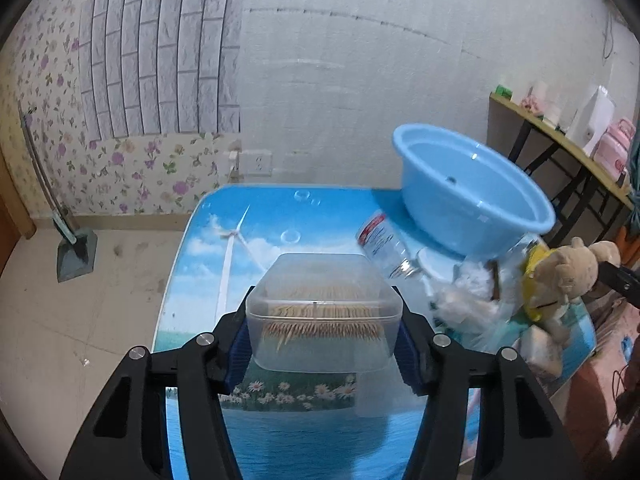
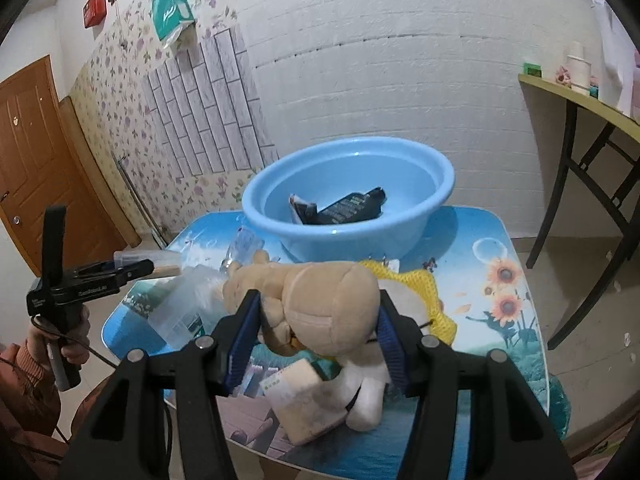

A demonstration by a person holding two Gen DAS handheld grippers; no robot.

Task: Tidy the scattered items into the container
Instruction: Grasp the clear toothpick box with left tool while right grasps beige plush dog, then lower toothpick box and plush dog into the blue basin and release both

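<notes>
The blue basin (image 2: 348,184) stood at the table's (image 2: 500,240) far edge, already holding a dark packet (image 2: 344,208). The right gripper (image 2: 316,340) was clenched on the plush toy (image 2: 332,304), apparently lifted just clear of the clutter. The left gripper (image 1: 324,340) clasped the clear toothpick box (image 1: 324,312) above the tabletop. Both loads awaited carrying over the basin's rim and releasing.

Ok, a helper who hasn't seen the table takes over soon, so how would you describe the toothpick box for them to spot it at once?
Start at the blue basin at the table's far side. Nearer than it, left of the plush toy and crumpled bags, the left gripper holds the toothpick box. It is the only clear lidded box, packed with pale wooden sticks.
</notes>
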